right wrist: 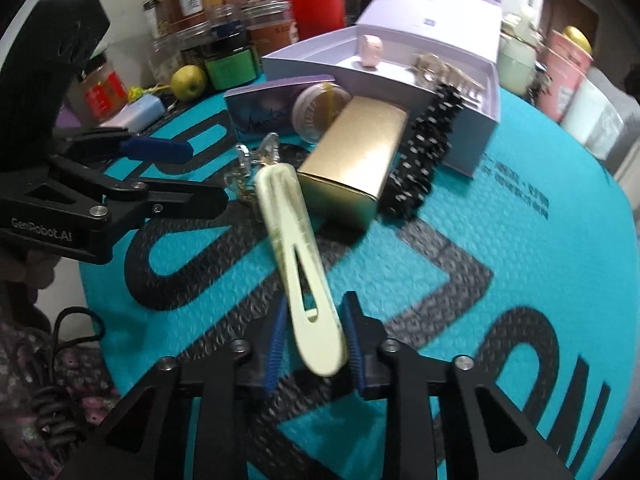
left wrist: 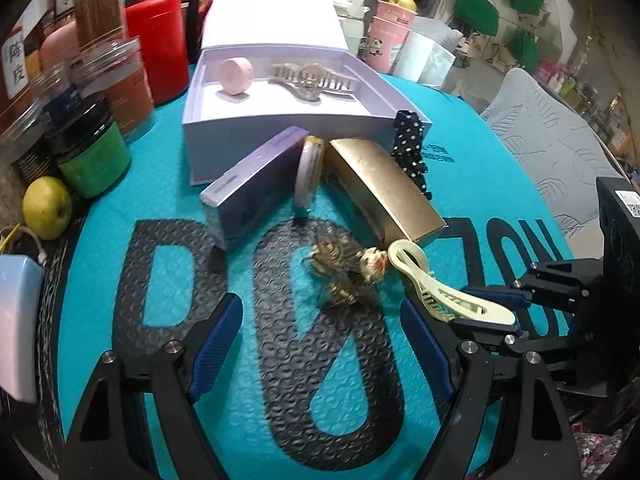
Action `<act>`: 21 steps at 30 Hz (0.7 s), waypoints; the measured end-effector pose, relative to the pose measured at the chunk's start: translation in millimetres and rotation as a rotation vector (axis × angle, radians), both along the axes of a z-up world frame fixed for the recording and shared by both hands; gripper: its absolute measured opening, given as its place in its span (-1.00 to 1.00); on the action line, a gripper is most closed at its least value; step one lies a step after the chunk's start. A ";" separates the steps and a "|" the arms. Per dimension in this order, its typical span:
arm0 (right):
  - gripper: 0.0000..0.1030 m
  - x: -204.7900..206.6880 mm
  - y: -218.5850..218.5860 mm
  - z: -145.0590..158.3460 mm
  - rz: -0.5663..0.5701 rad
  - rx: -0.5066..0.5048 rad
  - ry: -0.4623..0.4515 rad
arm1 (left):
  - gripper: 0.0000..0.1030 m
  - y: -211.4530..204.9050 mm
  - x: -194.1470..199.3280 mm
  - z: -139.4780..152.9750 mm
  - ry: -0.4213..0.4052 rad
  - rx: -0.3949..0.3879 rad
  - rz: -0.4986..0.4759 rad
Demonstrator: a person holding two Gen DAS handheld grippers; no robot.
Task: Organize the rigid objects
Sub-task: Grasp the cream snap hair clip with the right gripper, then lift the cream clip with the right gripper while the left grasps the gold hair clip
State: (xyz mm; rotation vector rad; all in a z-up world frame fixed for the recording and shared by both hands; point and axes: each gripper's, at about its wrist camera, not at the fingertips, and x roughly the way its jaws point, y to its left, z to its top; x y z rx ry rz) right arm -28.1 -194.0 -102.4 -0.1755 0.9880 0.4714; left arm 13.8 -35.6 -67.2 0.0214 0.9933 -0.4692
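- Right wrist view shows a cream hair clip [right wrist: 298, 248], long and flat with a slotted middle, its rounded end pinched between the blue pads of the right gripper [right wrist: 314, 344] and its far end reaching toward the pile on the mat.
- Just past it lie a gold box [right wrist: 352, 160], a black dotted clip [right wrist: 424, 152], a round compact [right wrist: 320, 110] on edge and a purple box [right wrist: 266, 106].
- Behind them an open lilac box [left wrist: 200, 120] holds a pink puck [left wrist: 236, 76] and a beige claw clip [left wrist: 310, 80].
- Everything sits on a teal mat [left wrist: 160, 168] with large dark letters; jars, a red canister [left wrist: 166, 46] and a green apple [left wrist: 47, 207] line the left side.
- The left gripper [left wrist: 322, 344] is spread wide and empty, above the mat, just short of a clear claw clip [left wrist: 340, 272].
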 end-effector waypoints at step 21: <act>-0.49 -9.7 -43.9 0.9 -0.211 0.032 0.013 | 0.46 -38.3 14.5 -12.1 -0.101 0.122 -0.118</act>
